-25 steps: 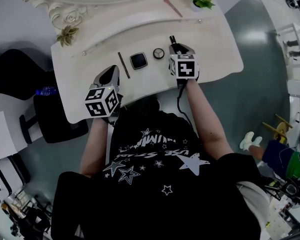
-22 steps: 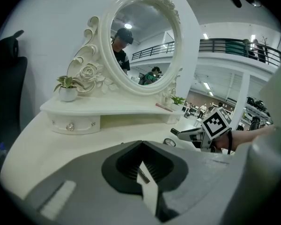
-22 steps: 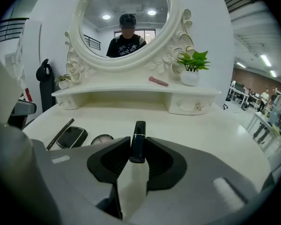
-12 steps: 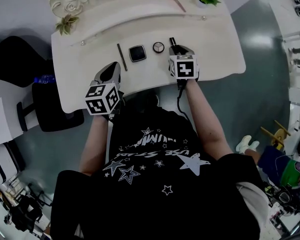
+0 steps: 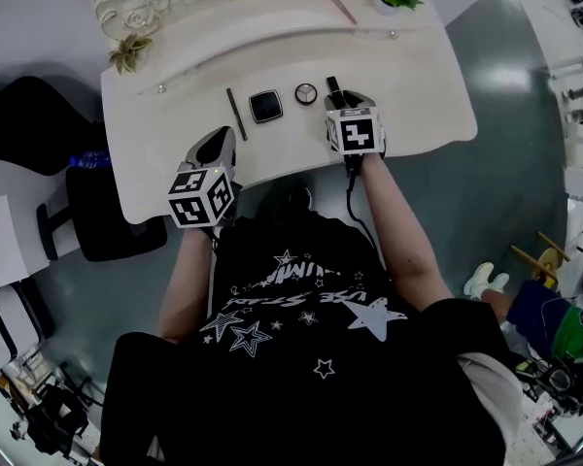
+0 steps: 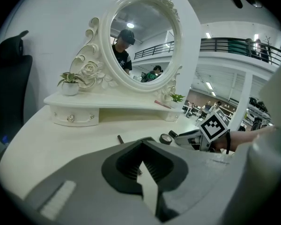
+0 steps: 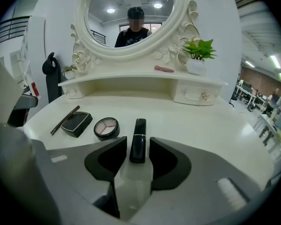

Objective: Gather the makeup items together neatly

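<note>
1. The right hand-held gripper (image 7: 137, 146) is pointing down at the white desk (image 7: 215, 121). Its jaws are standing slightly apart and have just been opening.
2. A glossy black, square-sided lipstick tube (image 7: 139, 130) is lying flat on the desk between those jaws, running lengthwise along them. A narrow gap is showing on each side of it, so the pads are not pressing on it. A thin pale band is crossing the tube near mid-length.
3. A round black-rimmed eyeshadow compact (image 7: 106, 127) is lying just left of the tube, as the right gripper view shows it. It is facing up and showing three pinkish pans.
4. A black square compact with a glossy lid (image 7: 76, 123) is lying next in line, close beside the round one but not touching it.
5. A thin dark makeup pencil (image 7: 64, 120) is lying along the far left of the group, slanted, just beside the square compact. Whether the two are touching cannot be told.
6. In the head view, these four items are forming a short row across the middle of the desk, near its front edge.
7. The left hand-held gripper (image 6: 141, 144) is being held over the desk's near left part, short of the pencil. Its jaws are standing together with nothing between them.
8. A white ornate oval mirror (image 7: 131, 13) is standing at the back. A small green potted plant (image 7: 198, 55) and a slim pink item (image 7: 164, 69) are sitting on the raised shelf below it, well apart from the row.
</note>
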Motion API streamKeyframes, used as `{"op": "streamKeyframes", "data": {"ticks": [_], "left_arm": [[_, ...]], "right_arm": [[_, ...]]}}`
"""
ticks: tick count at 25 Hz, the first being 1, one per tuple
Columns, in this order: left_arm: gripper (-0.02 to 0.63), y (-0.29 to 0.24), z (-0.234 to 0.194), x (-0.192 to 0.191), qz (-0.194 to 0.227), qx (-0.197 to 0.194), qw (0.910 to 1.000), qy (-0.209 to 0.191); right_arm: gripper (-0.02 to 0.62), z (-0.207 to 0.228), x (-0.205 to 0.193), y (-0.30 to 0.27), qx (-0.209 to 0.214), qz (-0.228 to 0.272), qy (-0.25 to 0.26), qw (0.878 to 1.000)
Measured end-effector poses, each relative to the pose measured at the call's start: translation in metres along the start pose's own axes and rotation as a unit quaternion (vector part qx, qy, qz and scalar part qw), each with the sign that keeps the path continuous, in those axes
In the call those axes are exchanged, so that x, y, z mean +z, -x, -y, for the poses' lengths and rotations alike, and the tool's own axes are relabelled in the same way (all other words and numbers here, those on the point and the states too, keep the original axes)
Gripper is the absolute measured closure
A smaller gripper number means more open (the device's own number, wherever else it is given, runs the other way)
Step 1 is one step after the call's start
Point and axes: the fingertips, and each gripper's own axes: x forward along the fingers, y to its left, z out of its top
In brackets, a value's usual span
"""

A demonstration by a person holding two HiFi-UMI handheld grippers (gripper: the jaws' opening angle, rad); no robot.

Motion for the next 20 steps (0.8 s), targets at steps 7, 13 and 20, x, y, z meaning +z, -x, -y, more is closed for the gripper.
{"op": "streamKeyframes", "data": {"ticks": [7, 13, 20], "left_arm": [[0.604, 0.003, -0.007, 0.013, 0.007, -0.022, 0.9997, -0.008], [0.604, 0.013, -0.016, 0.022, 0.011, -0.053, 0.9982, -0.025], [0.604, 0.045, -0.037, 0.022, 0.017, -0.083, 0.9958, -0.036]], "right_arm": [[0.332, 0.000, 0.014, 0.022, -0.014, 0.019, -0.007, 1.000], [0.293, -0.015, 0.033, 0.049, -0.032, 0.061, -0.043, 0.997], [0.304, -0.057, 0.050, 0.083, -0.056, 0.117, -0.085, 0.988]]}}
